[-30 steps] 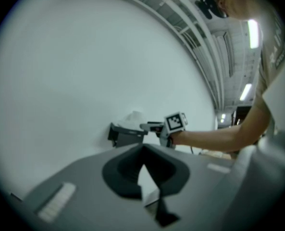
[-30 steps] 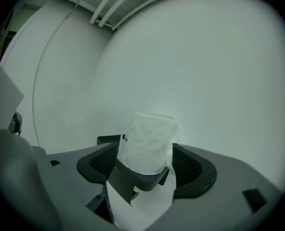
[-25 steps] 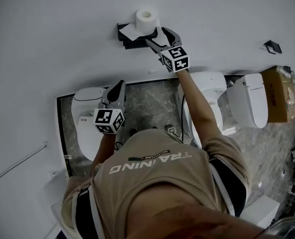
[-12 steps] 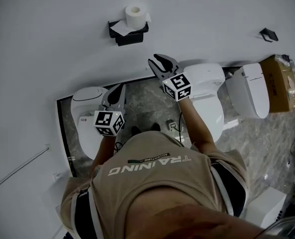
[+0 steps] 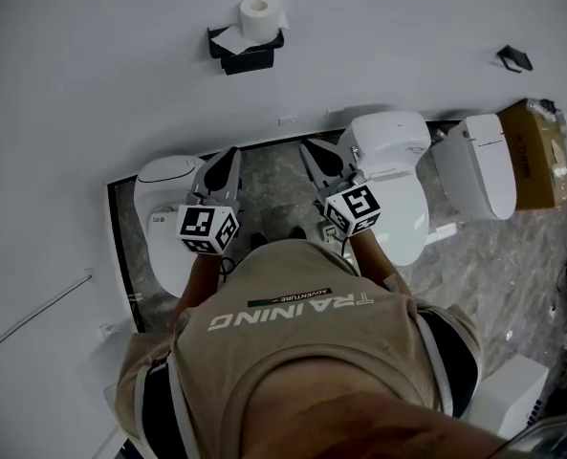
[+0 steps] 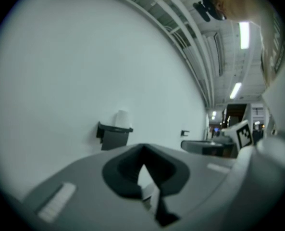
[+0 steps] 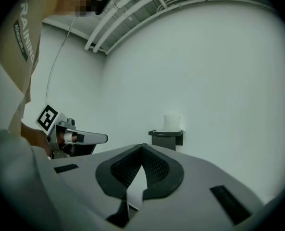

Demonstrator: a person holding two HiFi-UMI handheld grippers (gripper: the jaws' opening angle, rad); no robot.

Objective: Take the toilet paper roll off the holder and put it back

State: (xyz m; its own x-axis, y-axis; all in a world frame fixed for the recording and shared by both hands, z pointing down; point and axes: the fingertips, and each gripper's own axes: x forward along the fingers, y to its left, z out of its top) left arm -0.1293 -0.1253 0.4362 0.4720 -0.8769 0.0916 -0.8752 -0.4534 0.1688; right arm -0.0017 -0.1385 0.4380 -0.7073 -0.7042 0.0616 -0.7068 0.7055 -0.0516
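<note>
Toilet paper roll [image 5: 256,10] stood upright on top of the black wall holder [image 5: 247,57]. Right gripper [image 5: 307,147] had just been closing, jaws pressed together, nothing between. Left gripper [image 5: 231,152] was likewise pressed together, empty. Both were well apart from the roll.

even, cool indoor light; ceiling strip lights [image 6: 243,34] glare; both claw views fisheye-warped, dark-cornered, blurred up close.

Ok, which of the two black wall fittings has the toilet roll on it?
The larger holder at the head view's left, the white toilet roll standing on top; the small fitting far to its right is bare.
</note>
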